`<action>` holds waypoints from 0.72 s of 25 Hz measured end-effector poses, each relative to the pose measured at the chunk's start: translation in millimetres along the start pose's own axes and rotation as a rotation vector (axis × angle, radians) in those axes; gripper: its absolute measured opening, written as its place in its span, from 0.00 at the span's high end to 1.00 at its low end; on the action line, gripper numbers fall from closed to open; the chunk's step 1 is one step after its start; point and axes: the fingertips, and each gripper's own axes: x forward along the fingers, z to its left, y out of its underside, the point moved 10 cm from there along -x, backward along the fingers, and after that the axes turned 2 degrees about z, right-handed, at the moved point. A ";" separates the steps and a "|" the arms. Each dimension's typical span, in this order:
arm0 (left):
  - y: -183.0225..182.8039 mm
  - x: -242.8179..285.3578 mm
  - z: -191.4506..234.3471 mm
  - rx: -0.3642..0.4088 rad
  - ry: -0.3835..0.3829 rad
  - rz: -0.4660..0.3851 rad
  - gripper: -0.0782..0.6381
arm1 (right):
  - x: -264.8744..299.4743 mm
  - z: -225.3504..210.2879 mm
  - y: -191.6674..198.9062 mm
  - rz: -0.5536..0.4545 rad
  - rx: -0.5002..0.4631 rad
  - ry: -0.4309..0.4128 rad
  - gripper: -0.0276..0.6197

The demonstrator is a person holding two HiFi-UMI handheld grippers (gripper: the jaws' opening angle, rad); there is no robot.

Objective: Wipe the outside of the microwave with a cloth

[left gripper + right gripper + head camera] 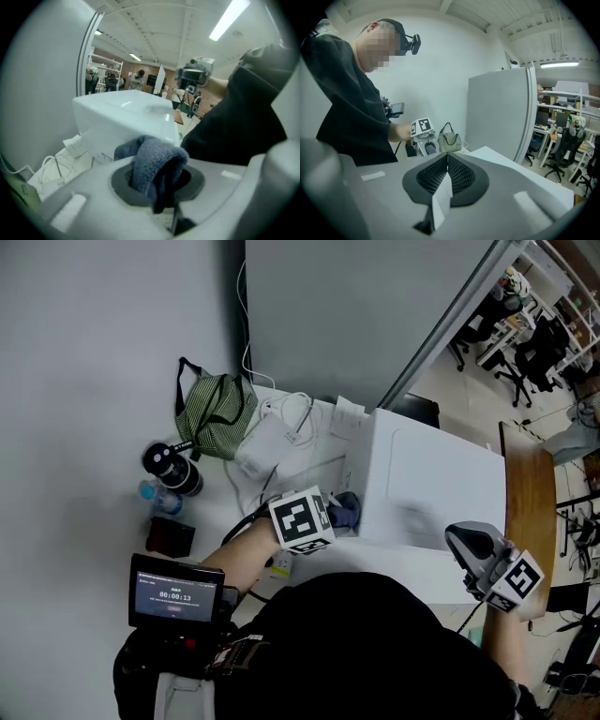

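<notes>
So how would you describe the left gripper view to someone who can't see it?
The left tongs are clamped on a folded blue-grey fleecy cloth, with a white box-shaped microwave just beyond it. The person's black top fills the right side, and an office with ceiling lights shows far behind.

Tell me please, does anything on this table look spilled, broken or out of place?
Nothing looks spilled or damaged. The only untidy spot is beside the white microwave, where loose white cables and papers lie in a heap on the table. The blue-grey cloth is bunched up in the left gripper.
</notes>
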 end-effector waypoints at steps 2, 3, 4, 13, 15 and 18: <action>-8.0 2.3 -12.1 0.043 -0.005 0.014 0.81 | 5.9 0.0 -5.0 -0.043 0.013 -0.017 0.95; -8.4 6.6 -12.6 0.064 -0.024 0.034 0.81 | 7.5 0.2 -6.7 -0.053 0.014 -0.021 0.95; -6.4 12.4 -9.8 0.081 -0.045 0.055 0.81 | 8.6 0.3 -7.3 -0.056 0.012 -0.023 0.95; 53.8 92.4 16.0 0.026 -0.001 0.255 0.81 | 1.7 -1.7 -2.0 0.061 0.000 -0.001 0.95; 75.6 119.5 27.2 0.037 0.001 0.309 0.81 | 5.0 -1.8 -1.3 0.085 0.006 -0.005 0.95; 95.2 152.6 34.3 0.155 -0.036 0.455 0.81 | 10.9 -1.6 1.3 0.110 0.012 -0.005 0.95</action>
